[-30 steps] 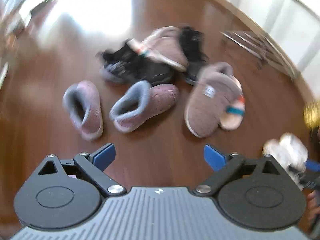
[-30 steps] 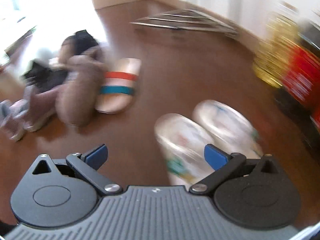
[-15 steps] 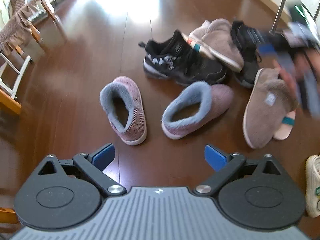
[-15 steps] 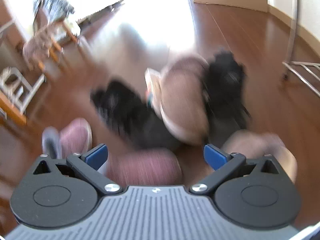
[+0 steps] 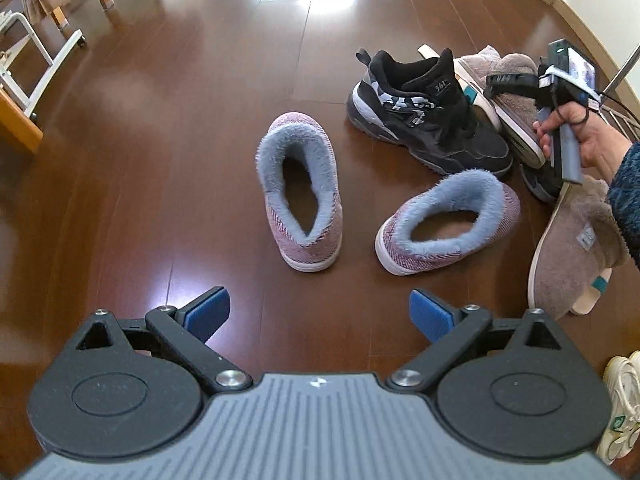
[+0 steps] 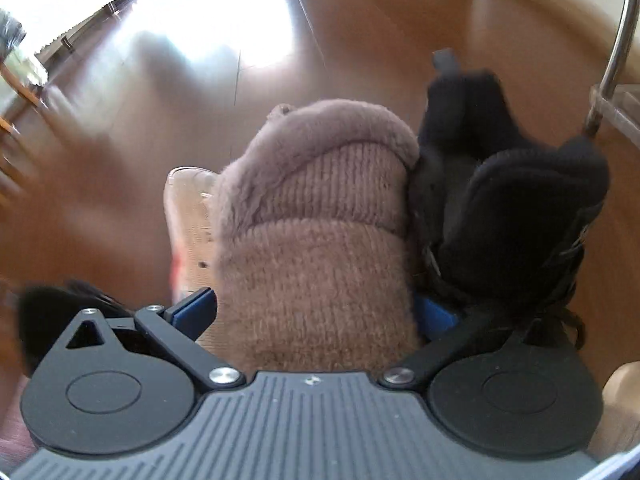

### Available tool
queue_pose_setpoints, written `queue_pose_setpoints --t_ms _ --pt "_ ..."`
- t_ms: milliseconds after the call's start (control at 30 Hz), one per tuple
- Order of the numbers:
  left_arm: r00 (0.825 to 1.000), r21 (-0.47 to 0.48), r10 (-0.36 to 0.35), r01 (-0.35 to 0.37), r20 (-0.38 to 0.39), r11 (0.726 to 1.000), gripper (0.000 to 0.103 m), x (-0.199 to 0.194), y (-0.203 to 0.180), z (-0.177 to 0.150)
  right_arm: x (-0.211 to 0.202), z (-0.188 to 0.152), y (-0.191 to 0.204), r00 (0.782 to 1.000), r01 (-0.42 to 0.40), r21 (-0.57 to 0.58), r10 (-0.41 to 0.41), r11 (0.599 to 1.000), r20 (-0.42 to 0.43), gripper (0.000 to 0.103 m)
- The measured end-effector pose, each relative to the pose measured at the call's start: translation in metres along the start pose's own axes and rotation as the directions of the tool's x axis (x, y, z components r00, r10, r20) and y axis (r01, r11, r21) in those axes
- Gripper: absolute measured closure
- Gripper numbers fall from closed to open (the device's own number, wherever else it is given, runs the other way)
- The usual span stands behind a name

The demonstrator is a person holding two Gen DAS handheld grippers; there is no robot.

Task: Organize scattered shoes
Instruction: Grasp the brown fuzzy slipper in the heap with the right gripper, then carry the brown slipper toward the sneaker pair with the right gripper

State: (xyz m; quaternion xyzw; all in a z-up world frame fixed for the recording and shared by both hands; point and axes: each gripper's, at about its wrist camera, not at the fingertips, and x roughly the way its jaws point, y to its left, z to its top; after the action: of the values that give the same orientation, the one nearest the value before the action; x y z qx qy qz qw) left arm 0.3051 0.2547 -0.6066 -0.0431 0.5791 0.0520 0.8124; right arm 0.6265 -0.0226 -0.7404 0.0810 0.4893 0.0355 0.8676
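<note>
right claw (image 6: 314,312) closing, brown knit slipper (image 6: 320,240) between its jaws, frame centre | left claw (image 5: 320,312) wide, empty, over floor (image 5: 160,140) | 2 pink-grey slippers (image 5: 302,196) (image 5: 448,228) mid-frame — 1 black sneaker (image 5: 428,120) reads "361" | second brown slipper (image 5: 568,252) cut off at right edge; second black shoe (image 6: 516,208) blurred
</note>
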Motion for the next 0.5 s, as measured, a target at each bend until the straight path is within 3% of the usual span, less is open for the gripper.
queue_pose_setpoints --t_ms 67,167,267,333,367,400,433,500 --pt "1.0 0.005 -0.004 0.004 0.011 1.0 0.005 -0.003 -0.003 -0.001 -0.007 -0.002 -0.002 0.999 -0.041 0.033 0.041 0.999 0.011 0.049" --pt "1.0 0.019 -0.007 0.007 0.018 1.0 0.005 -0.005 -0.009 -0.002 -0.028 -0.004 -0.015 0.987 -0.154 0.104 0.147 0.983 0.065 0.051" --pt "1.0 0.033 -0.011 0.011 0.027 0.999 0.005 -0.011 -0.019 -0.005 -0.068 -0.011 -0.034 0.929 -0.362 0.23 0.328 0.904 0.174 0.051" --pt "0.999 0.058 -0.01 0.007 0.048 0.998 0.005 -0.019 -0.03 -0.009 -0.11 -0.025 -0.042 0.857 -0.507 0.228 0.459 0.831 0.234 0.05" --pt "0.998 0.071 -0.01 0.005 0.059 0.997 0.005 -0.024 -0.036 -0.011 -0.123 -0.031 -0.045 0.843 -0.531 0.223 0.482 0.818 0.24 0.049" --pt "0.998 0.08 -0.009 0.004 0.067 0.997 0.005 -0.026 -0.039 -0.012 -0.151 -0.048 -0.051 0.814 -0.574 0.21 0.525 0.792 0.248 0.048" --pt "0.997 0.085 -0.008 0.002 0.073 0.996 0.005 -0.029 -0.041 -0.013 -0.177 -0.066 -0.059 0.796 -0.6 0.201 0.552 0.775 0.249 0.047" --pt "0.995 0.096 -0.022 0.013 0.094 0.995 0.005 -0.04 -0.052 -0.02 -0.215 -0.099 -0.076 0.788 -0.612 0.188 0.573 0.768 0.225 0.047"
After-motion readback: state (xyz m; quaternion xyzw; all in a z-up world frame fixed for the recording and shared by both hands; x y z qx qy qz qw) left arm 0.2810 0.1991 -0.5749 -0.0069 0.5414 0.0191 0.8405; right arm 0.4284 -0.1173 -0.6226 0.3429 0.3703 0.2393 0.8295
